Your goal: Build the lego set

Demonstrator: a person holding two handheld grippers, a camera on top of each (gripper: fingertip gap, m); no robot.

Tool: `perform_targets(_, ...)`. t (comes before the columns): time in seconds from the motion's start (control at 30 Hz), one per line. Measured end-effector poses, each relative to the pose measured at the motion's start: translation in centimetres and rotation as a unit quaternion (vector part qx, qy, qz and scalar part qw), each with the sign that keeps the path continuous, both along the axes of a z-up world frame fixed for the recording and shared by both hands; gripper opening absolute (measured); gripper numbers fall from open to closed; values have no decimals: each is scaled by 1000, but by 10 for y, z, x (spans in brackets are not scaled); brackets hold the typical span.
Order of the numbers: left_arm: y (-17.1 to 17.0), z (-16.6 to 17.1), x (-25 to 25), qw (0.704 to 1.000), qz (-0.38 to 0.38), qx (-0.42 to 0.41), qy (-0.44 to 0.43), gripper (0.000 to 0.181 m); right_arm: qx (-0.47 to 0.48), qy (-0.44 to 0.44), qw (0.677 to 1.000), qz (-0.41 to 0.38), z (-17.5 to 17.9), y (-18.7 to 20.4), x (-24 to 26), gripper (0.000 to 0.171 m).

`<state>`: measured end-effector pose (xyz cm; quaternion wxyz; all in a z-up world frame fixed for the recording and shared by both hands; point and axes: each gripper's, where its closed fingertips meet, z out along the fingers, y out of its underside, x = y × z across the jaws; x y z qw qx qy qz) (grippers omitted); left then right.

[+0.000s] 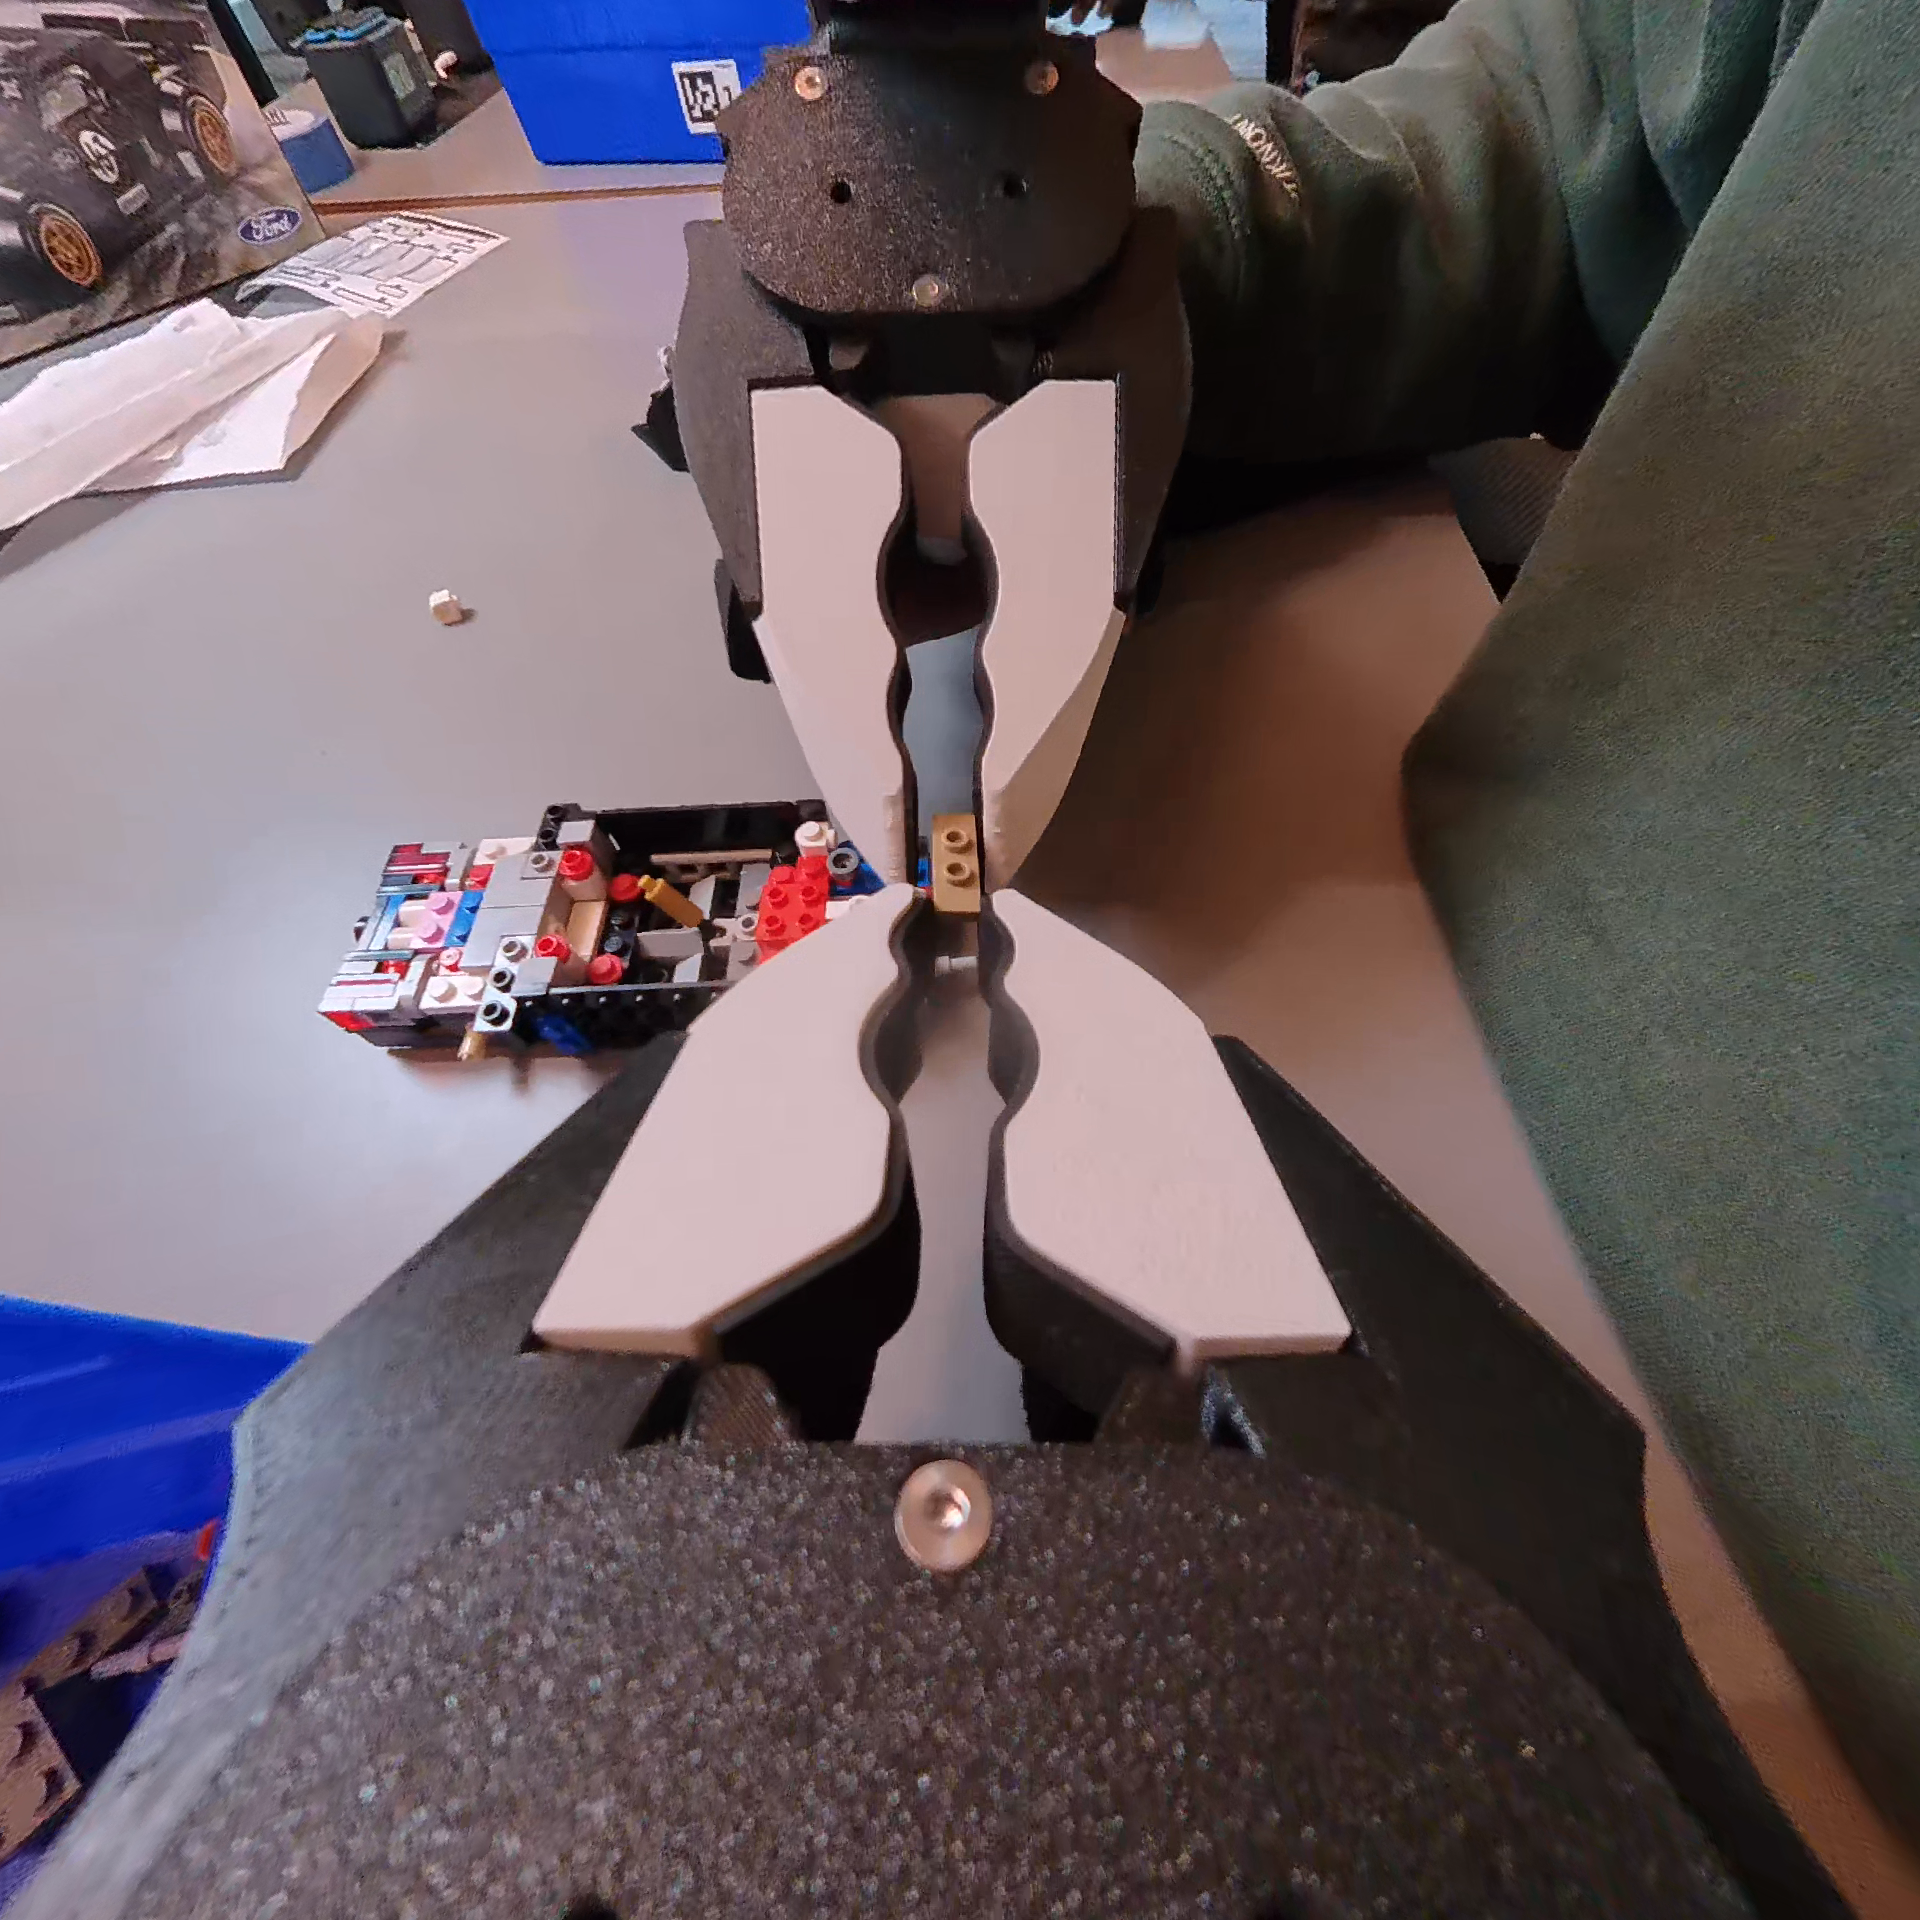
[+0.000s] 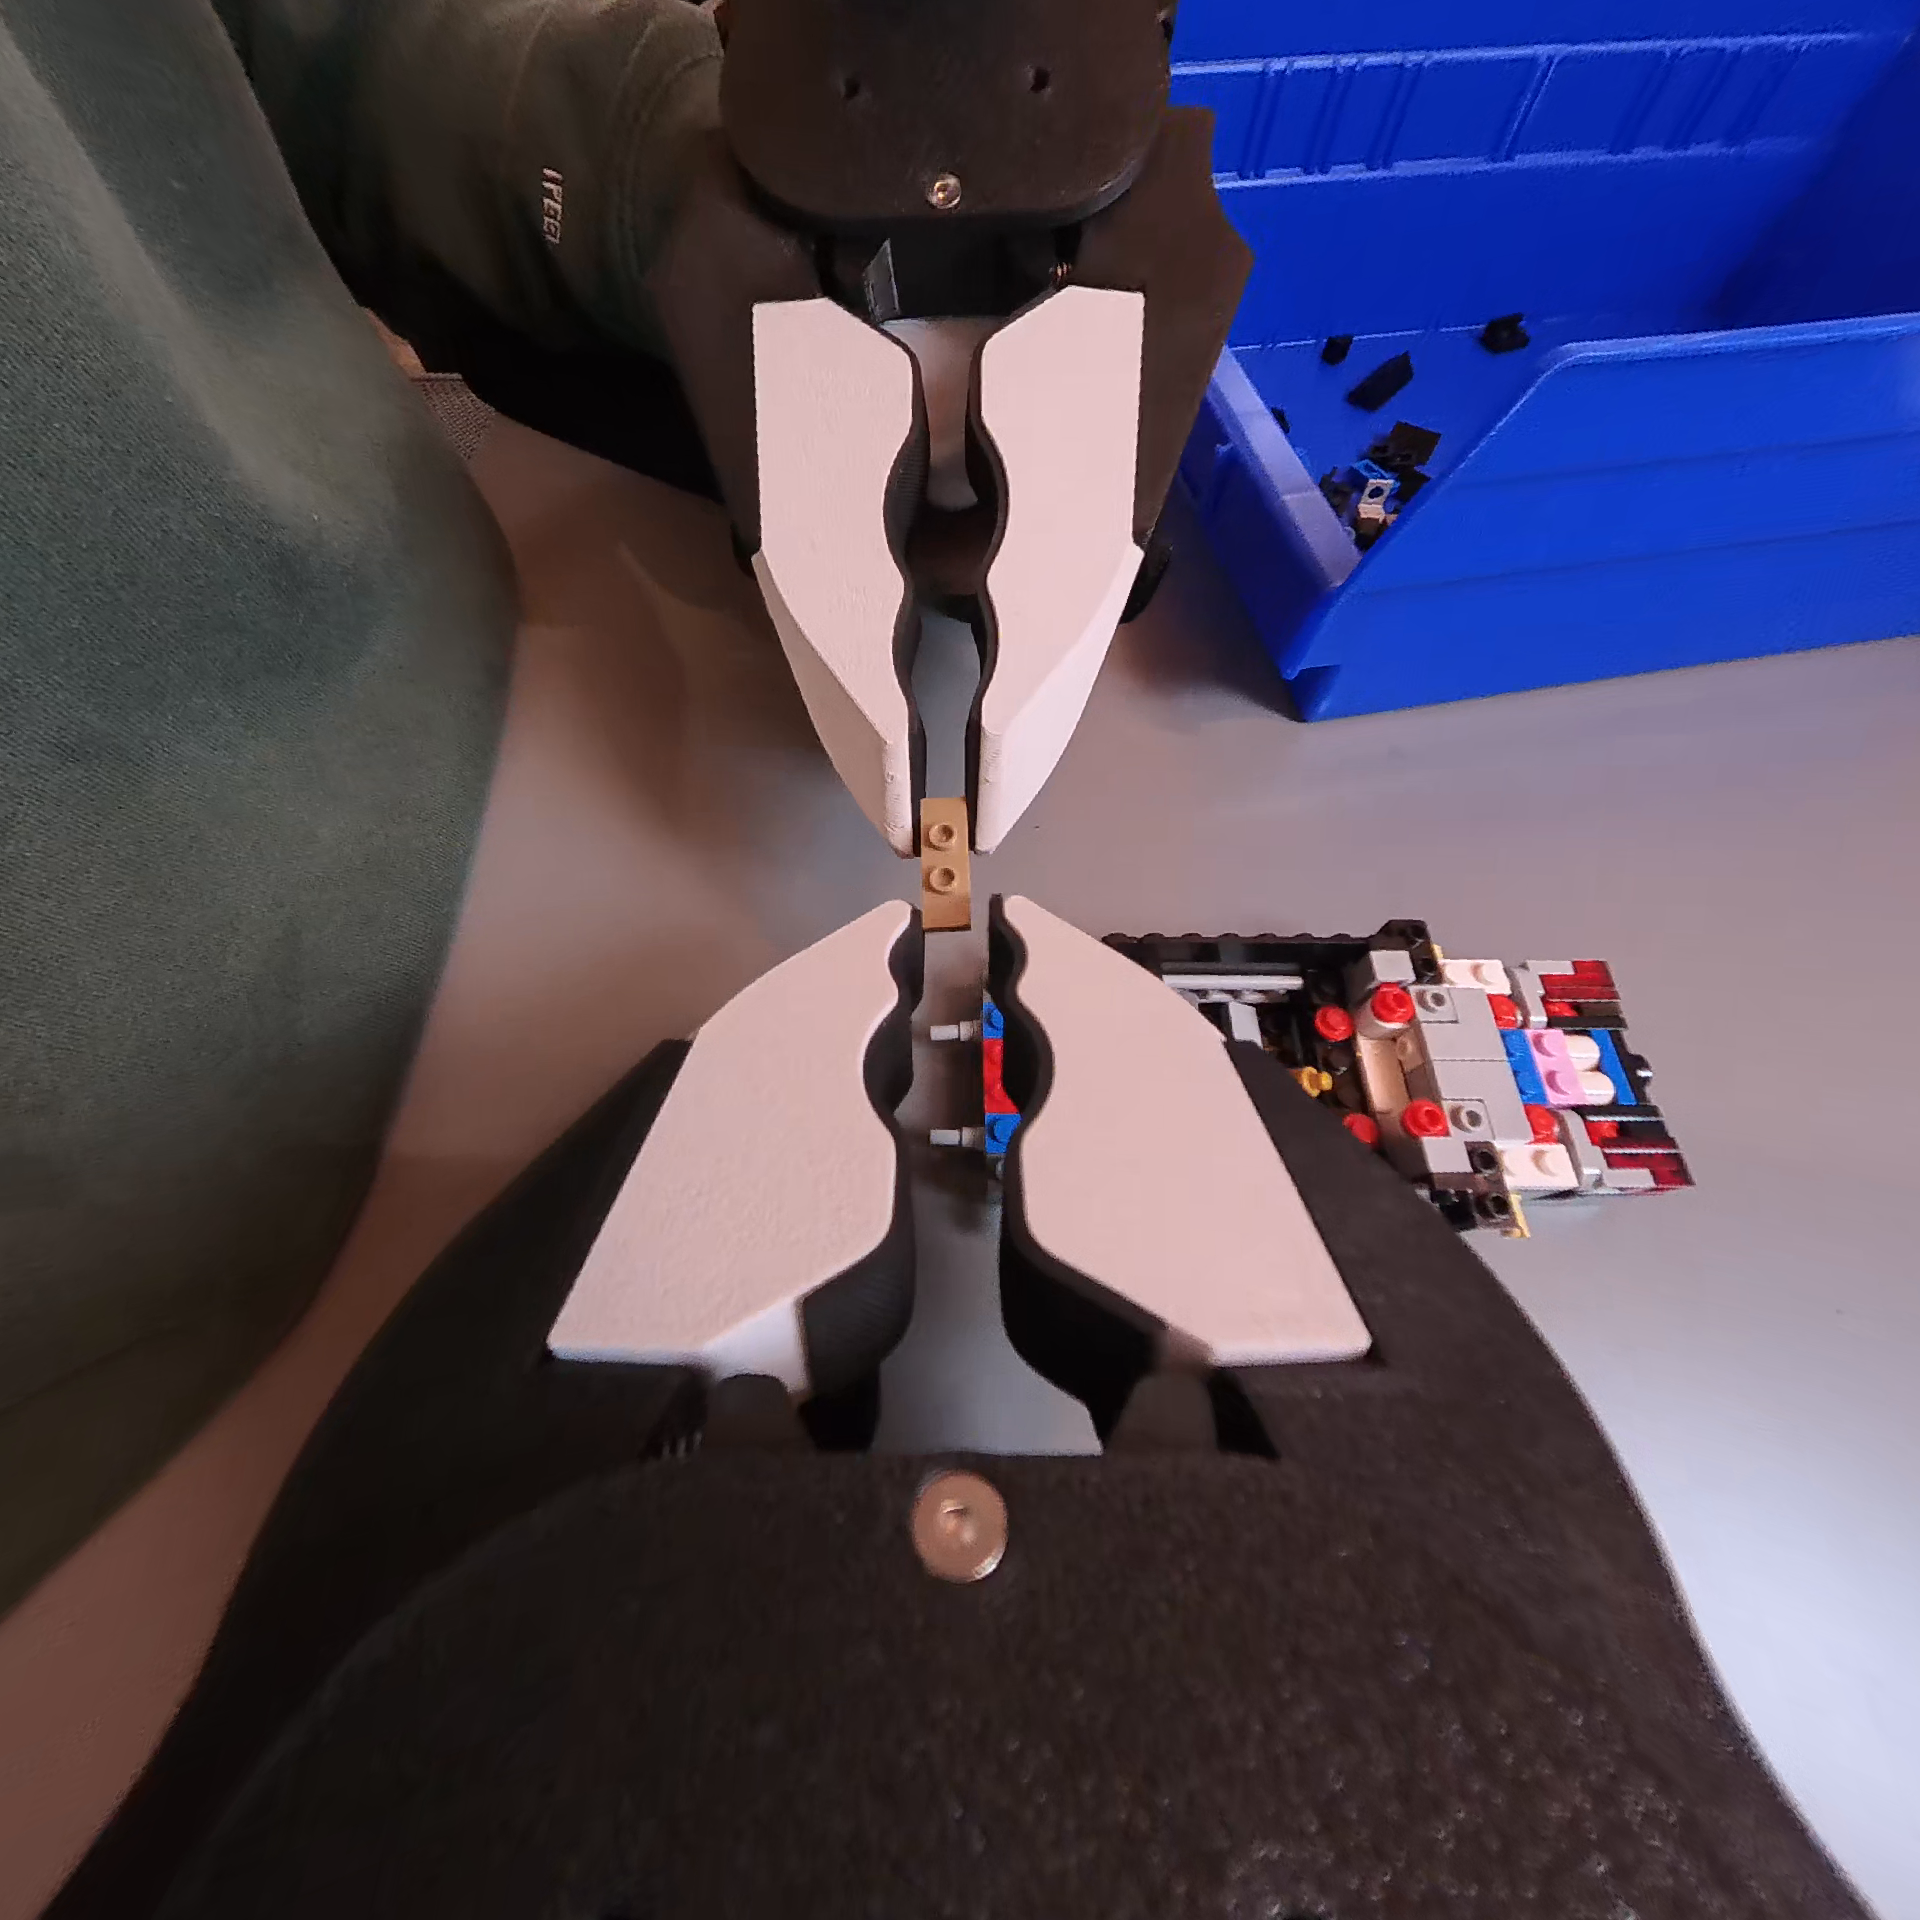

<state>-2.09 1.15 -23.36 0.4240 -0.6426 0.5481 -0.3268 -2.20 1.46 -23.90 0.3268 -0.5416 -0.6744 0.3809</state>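
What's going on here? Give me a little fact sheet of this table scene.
Piece in play: tan plate, two studs facing up
Holder: left gripper, jaws clamped on one end of the plate
Partner: right gripper, jaws around the other end, grip unclear
Model: half-built car, lying on the grey table beside the grippers
Parts store: blue bin holding loose dark pieces

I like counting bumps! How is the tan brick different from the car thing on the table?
The tan brick is one plain colour; the half-built car mixes red, blue, pink, grey and black. The tan brick is pinched by the left hand-held gripper; the half-built car lies on the table. Both have round studs.
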Motion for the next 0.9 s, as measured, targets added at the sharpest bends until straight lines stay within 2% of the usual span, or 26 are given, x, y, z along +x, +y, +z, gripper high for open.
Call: perform_targets(0.9,5,-1,-3,1000,11,11,4,8,4,4,1000,-13,-1,5,-2,8)
